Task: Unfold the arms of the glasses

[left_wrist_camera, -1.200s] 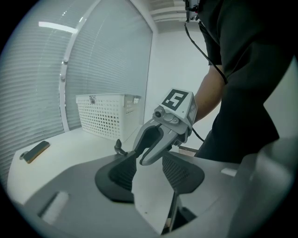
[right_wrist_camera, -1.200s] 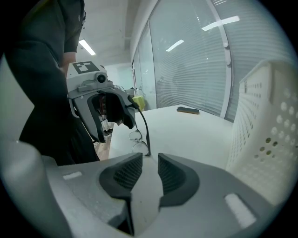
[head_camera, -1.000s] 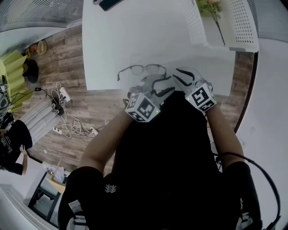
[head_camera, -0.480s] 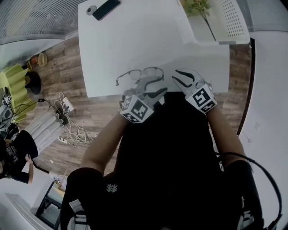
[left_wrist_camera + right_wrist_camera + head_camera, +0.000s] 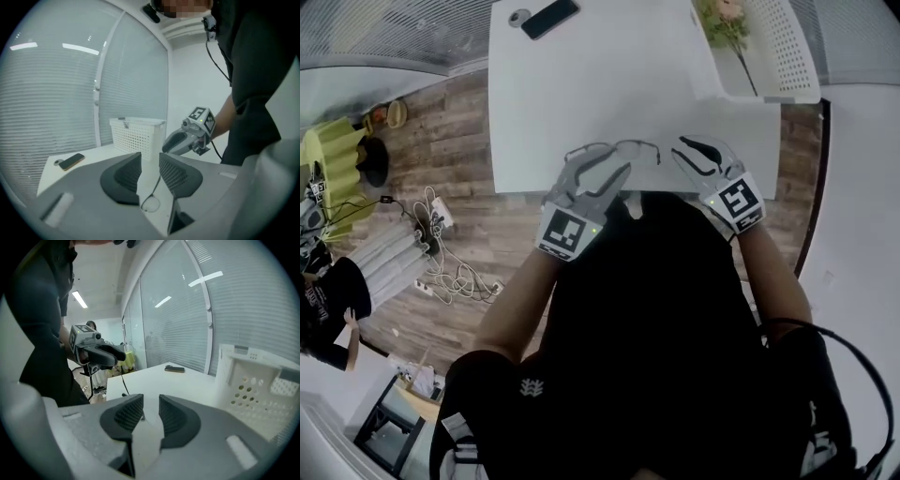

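Table (image 5: 581, 84): glasses (image 5: 150, 204) between closing left tongs (image 5: 150, 161)

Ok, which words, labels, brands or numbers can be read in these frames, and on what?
No text is readable anywhere.
Left marker cube and right marker cube: black-and-white square patterns, no letters.
White mark on the black shirt: too small to read.
Tag on the white basket: blurred.

head view: high above, facing steeply down; distant; takes in most of the bench (image 5: 600, 94) and the floor (image 5: 441, 141) beside it.
left gripper view: low and close at the bench's near edge; faces across it towards the basket (image 5: 136, 133), with the phone (image 5: 71, 161) at left.
right gripper view: low and close; faces across the bench towards the phone, with the basket at right.
shared: bench top, basket and phone appear in all three views.
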The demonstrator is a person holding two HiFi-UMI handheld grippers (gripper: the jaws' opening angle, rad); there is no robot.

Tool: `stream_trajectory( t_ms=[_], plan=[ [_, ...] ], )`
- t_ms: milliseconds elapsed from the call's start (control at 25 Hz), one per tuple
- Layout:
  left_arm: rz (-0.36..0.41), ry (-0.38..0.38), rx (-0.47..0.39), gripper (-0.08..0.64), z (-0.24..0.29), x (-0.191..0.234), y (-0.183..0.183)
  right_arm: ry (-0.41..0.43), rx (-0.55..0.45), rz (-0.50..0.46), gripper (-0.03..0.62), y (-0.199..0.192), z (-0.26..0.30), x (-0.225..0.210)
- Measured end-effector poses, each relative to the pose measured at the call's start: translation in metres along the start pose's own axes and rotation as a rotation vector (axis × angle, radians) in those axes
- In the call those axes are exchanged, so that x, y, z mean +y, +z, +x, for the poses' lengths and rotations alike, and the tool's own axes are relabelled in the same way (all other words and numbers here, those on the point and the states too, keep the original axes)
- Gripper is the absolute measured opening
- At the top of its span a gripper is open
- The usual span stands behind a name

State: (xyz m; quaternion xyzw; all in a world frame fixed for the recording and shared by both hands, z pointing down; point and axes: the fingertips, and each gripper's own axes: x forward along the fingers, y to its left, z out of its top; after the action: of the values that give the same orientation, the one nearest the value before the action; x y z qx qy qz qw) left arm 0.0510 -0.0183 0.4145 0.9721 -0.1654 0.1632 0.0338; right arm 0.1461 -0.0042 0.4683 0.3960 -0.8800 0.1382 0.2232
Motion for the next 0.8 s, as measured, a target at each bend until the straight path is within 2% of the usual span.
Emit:
stream_trajectory(
  t_ms=[120, 280, 360, 560, 640, 800],
  plan=[
    [-0.02, 0.131, -0.054, 0.095, -0.021, 0.037, 0.024, -0.043, -0.096, 0.014, 0.094, 0.037, -0.008, -0.006],
    [-0.028, 0.27, -0.129, 0.006, -0.051, 0.073, 0.049, -0.088, -0.206, 0.003, 0.072, 0.079, -0.017, -0.015],
    [-0.051, 0.321, -0.155, 0.005, -0.063, 0.086, 0.053, -0.095, -0.237, -0.011, 0.049, 0.091, -0.019, -0.019],
    [-0.046, 0.391, -0.148, 0.005, -0.08, 0.099, 0.063, -0.103, -0.287, 0.013, 0.034, 0.11, -0.027, -0.028],
    [-0.042, 0.406, -0.134, 0.005, -0.082, 0.101, 0.06, -0.108, -0.305, 0.025, 0.003, 0.116, -0.032, -0.032],
    [-0.056, 0.435, -0.122, 0.005, -0.084, 0.109, 0.048, -0.117, -0.311, 0.03, 0.002, 0.12, -0.032, -0.041]
  ],
)
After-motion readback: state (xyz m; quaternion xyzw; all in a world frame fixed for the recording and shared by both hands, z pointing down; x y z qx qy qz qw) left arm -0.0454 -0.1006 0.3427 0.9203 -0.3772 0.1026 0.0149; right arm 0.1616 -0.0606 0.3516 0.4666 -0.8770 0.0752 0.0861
